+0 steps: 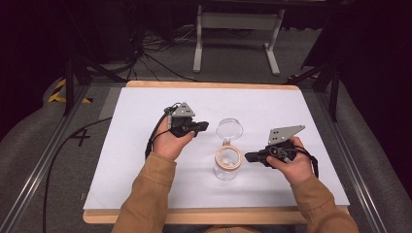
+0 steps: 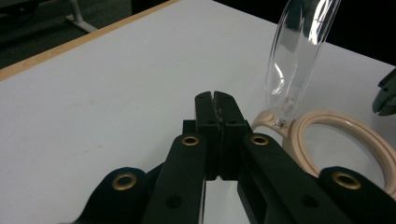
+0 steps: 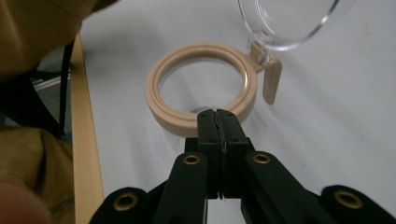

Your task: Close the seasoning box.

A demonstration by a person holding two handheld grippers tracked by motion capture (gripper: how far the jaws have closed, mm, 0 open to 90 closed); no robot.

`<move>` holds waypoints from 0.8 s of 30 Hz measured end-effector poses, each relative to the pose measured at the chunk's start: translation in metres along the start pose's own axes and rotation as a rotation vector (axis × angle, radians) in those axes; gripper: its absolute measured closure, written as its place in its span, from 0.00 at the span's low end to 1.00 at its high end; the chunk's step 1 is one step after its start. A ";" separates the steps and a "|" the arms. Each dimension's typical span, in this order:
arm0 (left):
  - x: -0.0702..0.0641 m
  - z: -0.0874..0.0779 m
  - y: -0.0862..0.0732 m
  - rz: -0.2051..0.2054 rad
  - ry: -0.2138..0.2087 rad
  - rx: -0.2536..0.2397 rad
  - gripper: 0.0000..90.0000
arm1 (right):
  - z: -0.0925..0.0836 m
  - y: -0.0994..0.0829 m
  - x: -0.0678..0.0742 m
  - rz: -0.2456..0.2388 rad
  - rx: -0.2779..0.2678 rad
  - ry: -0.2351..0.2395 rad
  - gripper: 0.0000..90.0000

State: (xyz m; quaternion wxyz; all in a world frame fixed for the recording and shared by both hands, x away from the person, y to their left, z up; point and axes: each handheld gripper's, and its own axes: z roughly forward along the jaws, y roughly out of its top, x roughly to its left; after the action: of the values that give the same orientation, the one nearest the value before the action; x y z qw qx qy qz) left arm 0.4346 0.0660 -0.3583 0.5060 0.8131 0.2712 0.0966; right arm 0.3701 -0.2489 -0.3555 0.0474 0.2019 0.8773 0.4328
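Observation:
A clear glass jar with a beige rim ring stands on the white table. Its clear hinged lid stands swung open behind the mouth. My left gripper is shut with nothing in it, to the left of the lid and apart from it. On the jar's right, my right gripper is shut and empty, its tips just short of the rim ring.
The white table top has a wooden edge. A white metal stand and cables lie on the floor beyond. Aluminium rails run along both sides of the table. Tan sleeves come in from the bottom.

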 end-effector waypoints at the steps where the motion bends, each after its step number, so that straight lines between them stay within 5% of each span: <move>1: -0.002 0.001 0.000 0.002 -0.001 0.000 1.00 | 0.000 0.001 0.002 0.006 -0.028 0.001 1.00; 8: -0.007 0.005 0.002 0.035 0.001 0.000 0.99 | 0.006 0.001 0.004 0.054 -0.132 -0.012 1.00; 24: -0.016 0.000 0.007 0.095 -0.047 -0.017 0.99 | 0.009 0.002 0.005 0.057 -0.158 0.001 1.00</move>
State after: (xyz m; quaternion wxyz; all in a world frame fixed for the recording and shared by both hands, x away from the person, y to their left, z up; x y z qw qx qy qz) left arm 0.4237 0.0543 -0.3503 0.5141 0.8227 0.2193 0.1037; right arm 0.3681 -0.2392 -0.3594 0.0503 0.2224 0.8344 0.5019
